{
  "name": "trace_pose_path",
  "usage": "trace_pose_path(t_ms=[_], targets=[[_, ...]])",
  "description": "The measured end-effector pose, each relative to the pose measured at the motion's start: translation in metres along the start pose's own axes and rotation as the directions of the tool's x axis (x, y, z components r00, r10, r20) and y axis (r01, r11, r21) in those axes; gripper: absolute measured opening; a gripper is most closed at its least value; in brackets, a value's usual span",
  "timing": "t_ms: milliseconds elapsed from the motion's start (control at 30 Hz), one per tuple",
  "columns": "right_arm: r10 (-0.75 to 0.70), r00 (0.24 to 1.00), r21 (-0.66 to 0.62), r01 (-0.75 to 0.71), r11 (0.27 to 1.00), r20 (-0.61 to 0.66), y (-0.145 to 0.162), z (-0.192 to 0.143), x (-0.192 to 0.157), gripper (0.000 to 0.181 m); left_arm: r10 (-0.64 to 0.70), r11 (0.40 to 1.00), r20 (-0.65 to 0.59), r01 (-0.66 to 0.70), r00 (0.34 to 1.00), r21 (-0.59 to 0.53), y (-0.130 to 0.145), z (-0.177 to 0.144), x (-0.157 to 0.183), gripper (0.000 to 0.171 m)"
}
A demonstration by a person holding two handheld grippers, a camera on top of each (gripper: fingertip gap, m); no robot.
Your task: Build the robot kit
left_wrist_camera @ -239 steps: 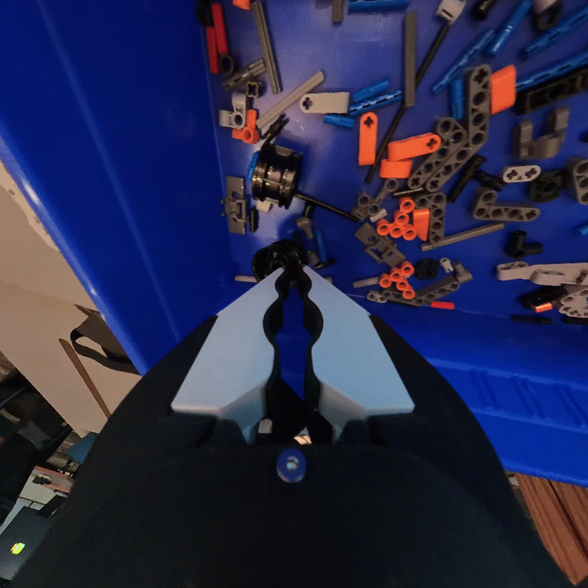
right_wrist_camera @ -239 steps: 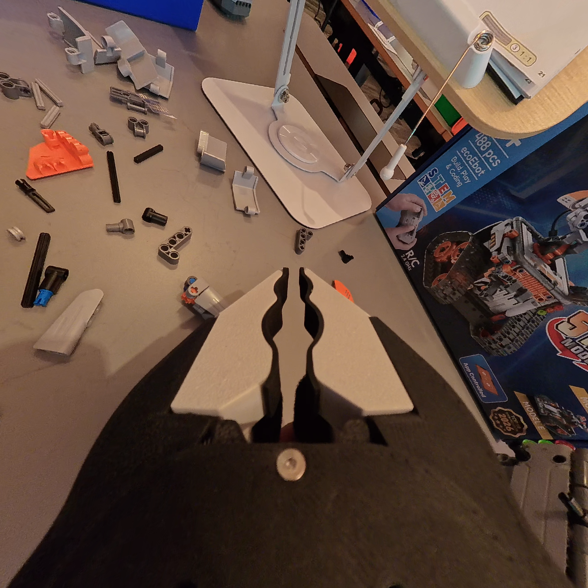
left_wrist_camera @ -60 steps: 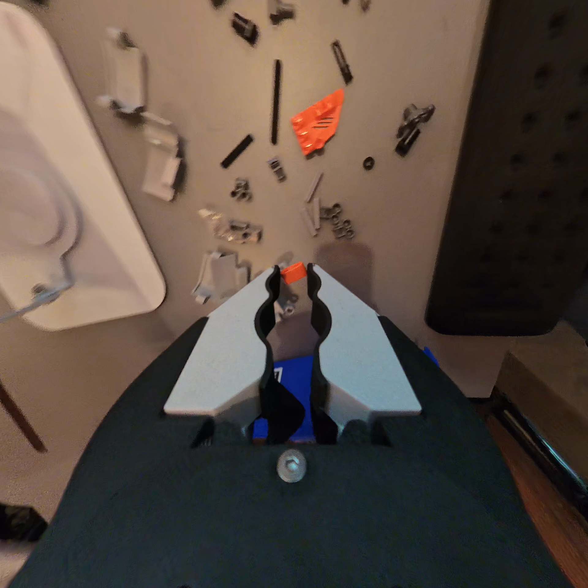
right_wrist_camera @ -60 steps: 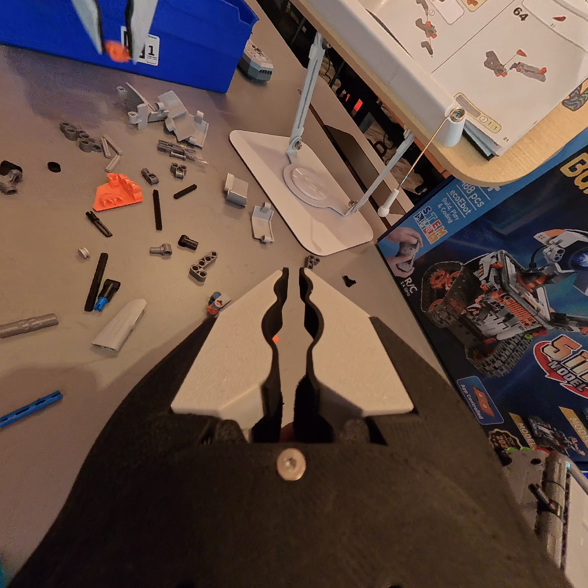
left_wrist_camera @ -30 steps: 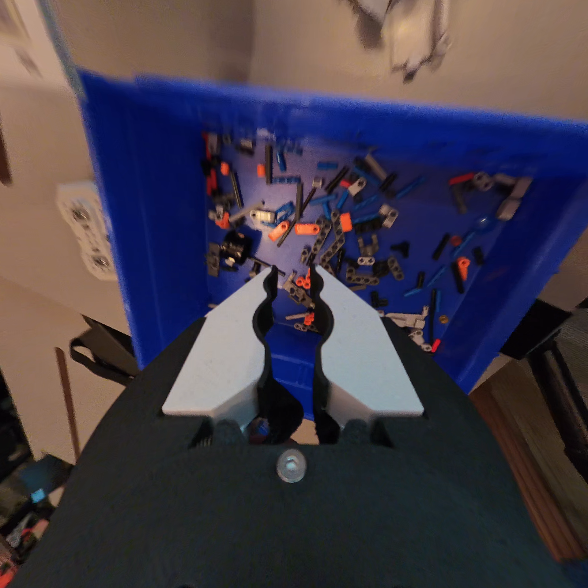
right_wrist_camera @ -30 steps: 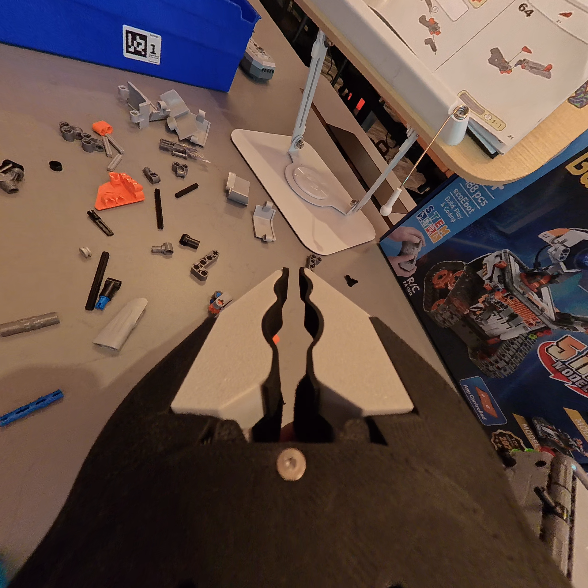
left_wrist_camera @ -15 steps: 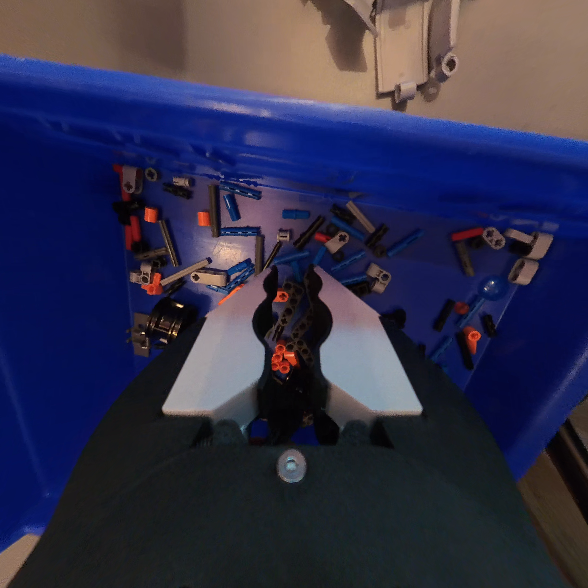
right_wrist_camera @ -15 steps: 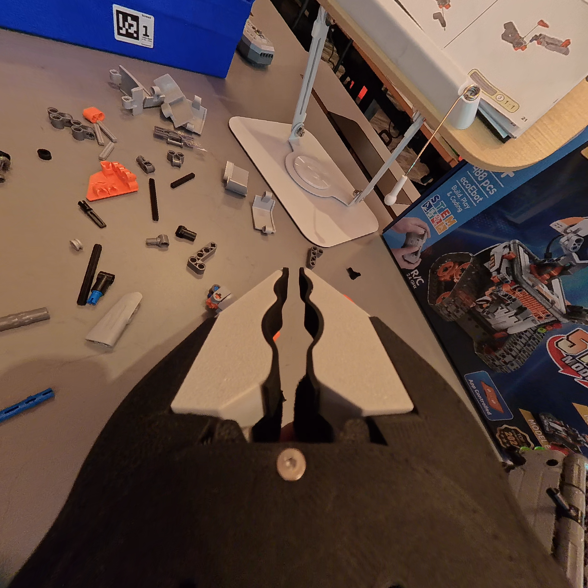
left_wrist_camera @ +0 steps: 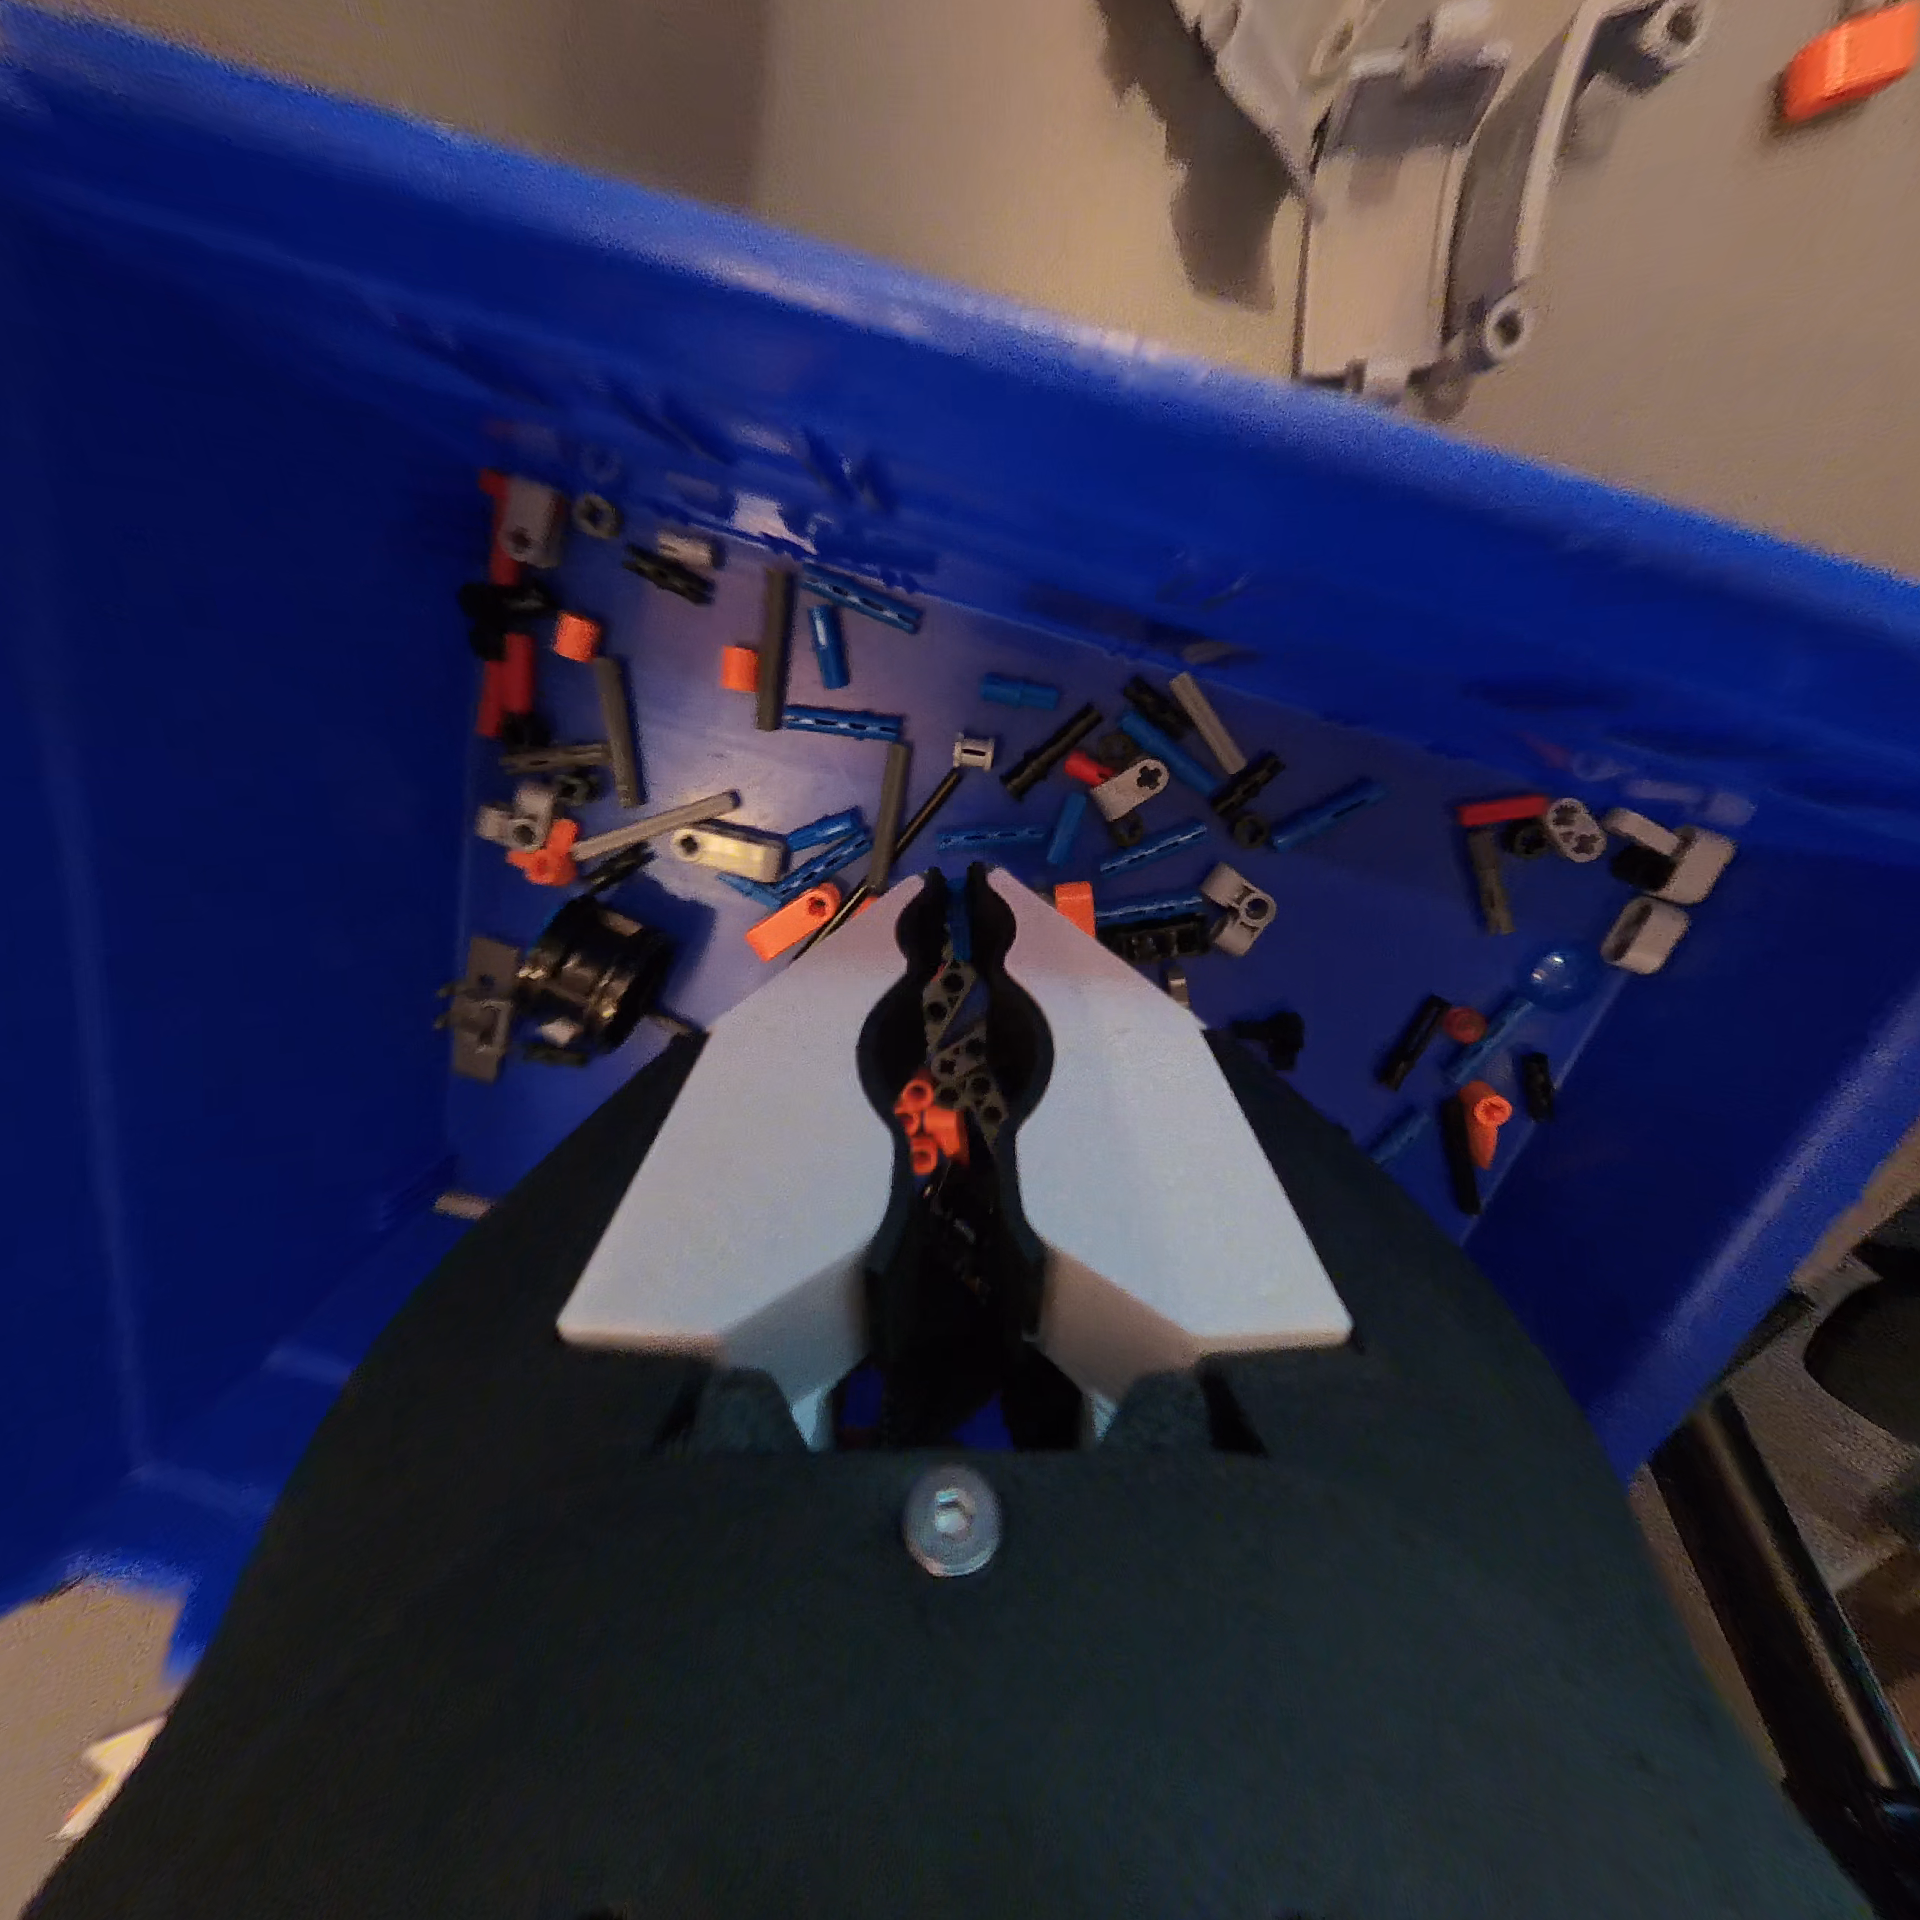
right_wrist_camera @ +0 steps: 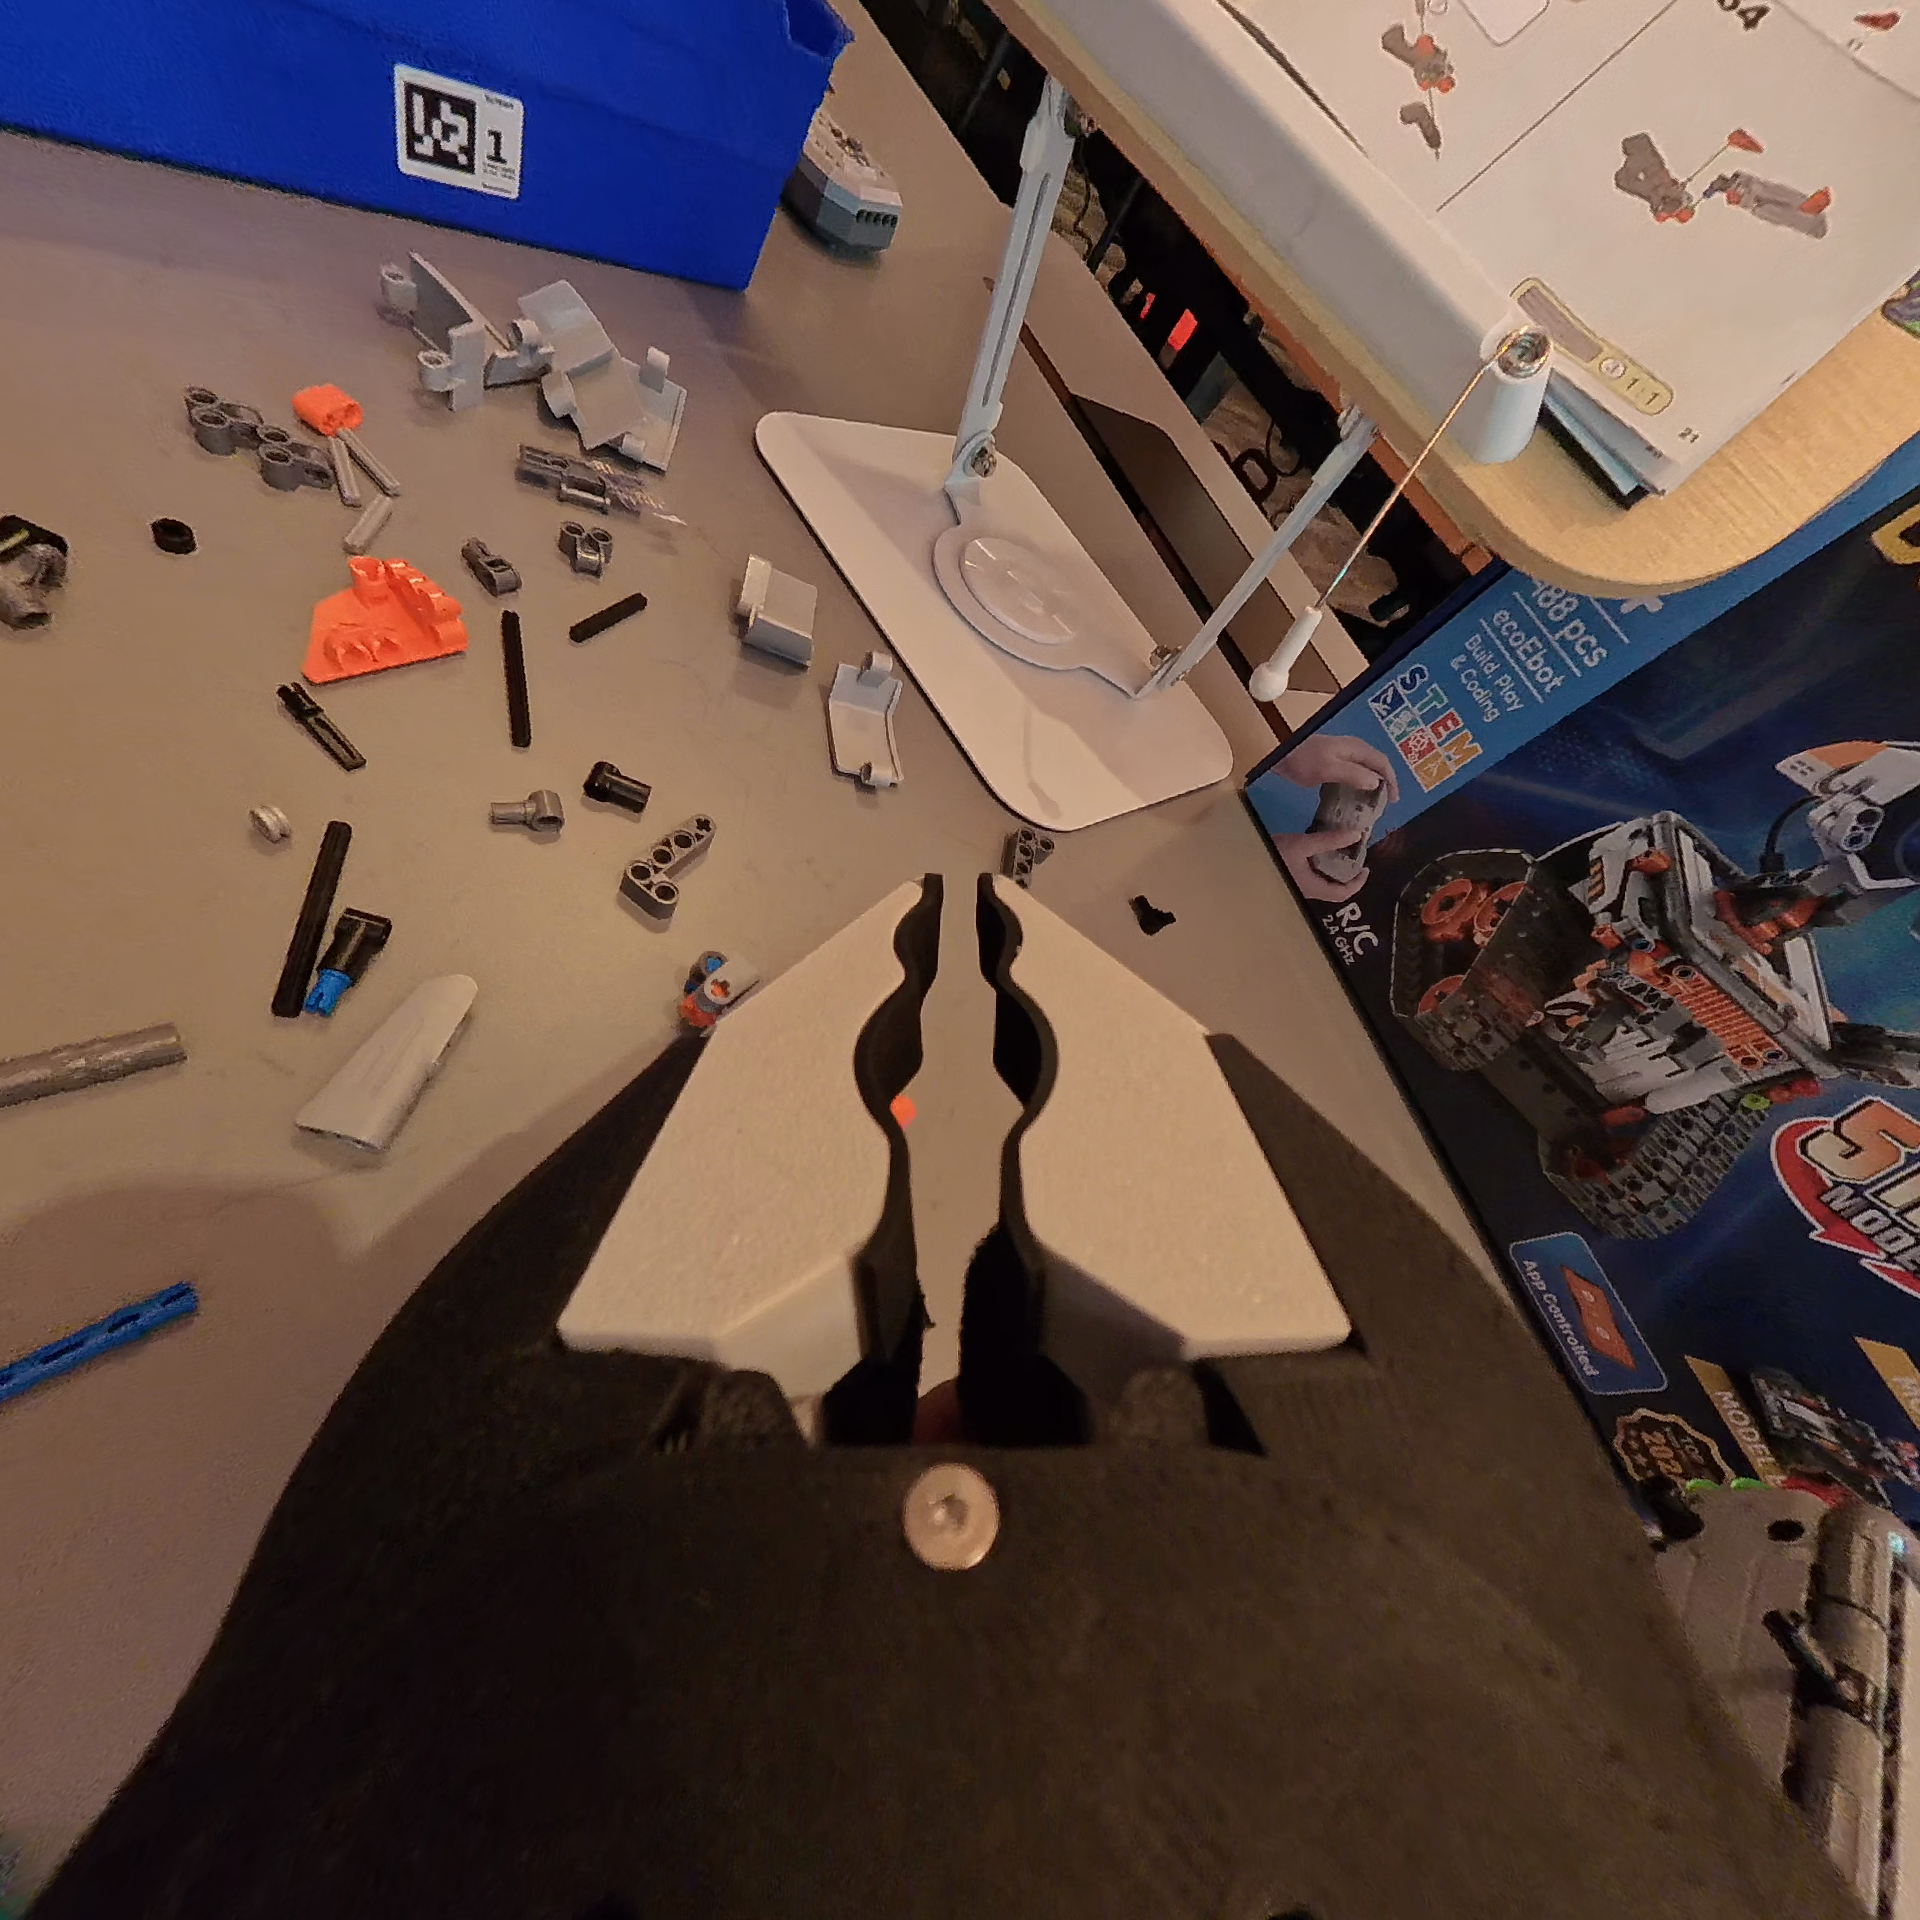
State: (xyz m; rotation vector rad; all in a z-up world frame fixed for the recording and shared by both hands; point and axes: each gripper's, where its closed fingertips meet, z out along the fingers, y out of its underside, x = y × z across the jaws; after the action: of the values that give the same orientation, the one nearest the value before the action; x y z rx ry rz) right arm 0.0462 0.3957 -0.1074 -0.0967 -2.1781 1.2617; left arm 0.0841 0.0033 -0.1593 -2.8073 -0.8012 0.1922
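Blue bin [left_wrist_camera: 260,727] of small building pieces under left gripper [left_wrist_camera: 954,883], jaws nearly together, right gripper [right_wrist_camera: 958,883] above grey table [right_wrist_camera: 156,1195], jaws nearly together, empty.

Access: bin crowded, table partly open.
Blue bin [left_wrist_camera: 1039,499] walls enclose loose parts [left_wrist_camera: 831,831]; grey table [right_wrist_camera: 156,1195] open at 8 o'clock, stand base [right_wrist_camera: 883,520] blocks 12 o'clock.

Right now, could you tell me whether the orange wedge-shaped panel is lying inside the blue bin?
No, the orange wedge-shaped panel lies on the grey table, well clear of the blue bin.
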Motion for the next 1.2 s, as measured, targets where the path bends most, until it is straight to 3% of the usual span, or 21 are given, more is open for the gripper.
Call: trace_pose_path(t_ms=[167,333,533,667,733,800,1000,1200], targets=[[-0.008,1.000,0.028,0.008,1.000,0.007,-0.009,-0.003,-0.004,0.005,0.033,0.991,0.097,-0.045,0.995,0.126,-0.034,-0.066,0.006,0.003],[-0.028,0.999,0.061,0.026,0.998,0.042,-0.021,-0.001,-0.017,0.005,0.166,0.962,0.122,-0.188,0.979,0.200,-0.089,-0.089,0.060,0.002],[-0.067,0.995,0.106,0.059,0.993,0.073,-0.038,-0.006,-0.033,0.005,0.355,0.904,0.118,-0.372,0.928,0.209,-0.150,-0.059,0.149,0.002],[-0.080,0.992,0.127,0.067,0.990,0.095,-0.046,-0.011,-0.041,0.005,0.399,0.879,0.079,-0.406,0.914,0.251,-0.183,-0.030,0.202,0.002],[-0.081,0.991,0.134,0.066,0.989,0.109,-0.050,-0.013,-0.045,0.006,0.420,0.864,0.156,-0.447,0.894,0.230,-0.194,-0.015,0.207,0.002],[-0.088,0.989,0.135,0.072,0.988,0.116,-0.051,-0.015,-0.049,0.006,0.416,0.860,0.072,-0.418,0.907,0.292,-0.202,-0.003,0.232,0.003],[-0.082,0.983,0.107,0.064,0.992,0.165,-0.044,-0.014,-0.059,0.006,0.434,0.853,-0.035,-0.398,0.900,0.337,-0.209,0.035,0.270,0.002],[-0.091,0.970,0.068,0.078,0.995,0.227,-0.037,-0.009,-0.074,0.005,0.425,0.861,-0.057,-0.384,0.903,0.333,-0.216,0.058,0.268,0.003]])
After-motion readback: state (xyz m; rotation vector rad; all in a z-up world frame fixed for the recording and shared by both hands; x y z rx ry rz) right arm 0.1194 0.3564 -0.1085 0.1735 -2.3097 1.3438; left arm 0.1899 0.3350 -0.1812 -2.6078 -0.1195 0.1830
